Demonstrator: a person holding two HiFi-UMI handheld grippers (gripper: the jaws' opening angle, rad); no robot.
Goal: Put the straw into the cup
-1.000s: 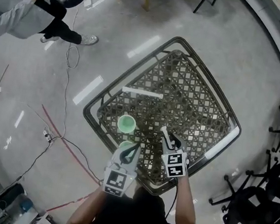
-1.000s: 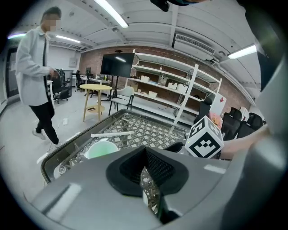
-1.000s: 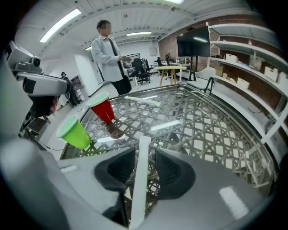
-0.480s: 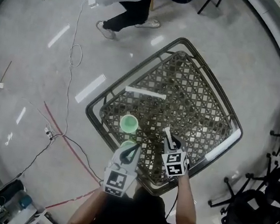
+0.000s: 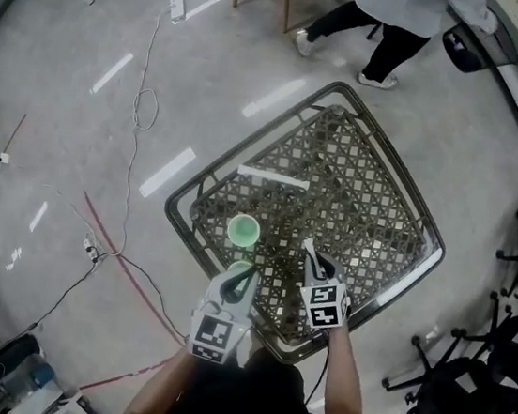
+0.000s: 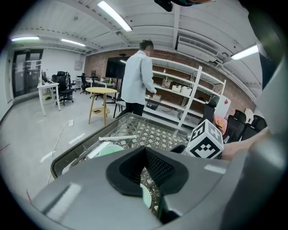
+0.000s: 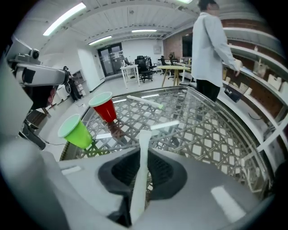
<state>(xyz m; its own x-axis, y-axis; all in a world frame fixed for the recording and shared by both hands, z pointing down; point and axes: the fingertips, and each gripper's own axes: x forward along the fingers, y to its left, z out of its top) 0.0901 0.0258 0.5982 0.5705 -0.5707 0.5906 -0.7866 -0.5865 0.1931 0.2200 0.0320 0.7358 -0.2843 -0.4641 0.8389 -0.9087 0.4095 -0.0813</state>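
Grey polished floor point(image 5: 71, 53) w/ loose cables point(image 5: 137, 124), black office chairs point(image 5: 467, 390) at rt, white shelving point(image 6: 180, 96), brick wall point(image 6: 96, 63), strip lights point(image 6: 114, 15).

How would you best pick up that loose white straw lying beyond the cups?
Grip the loose straw near its middle, coming straight down from above with the jaws across its length. It lies flat on the wicker table, so probably only its sides are reachable.

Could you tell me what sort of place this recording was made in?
Probably an indoor lab or workshop-style office: metal shelving, office chairs, and cables trailing across the bare floor.
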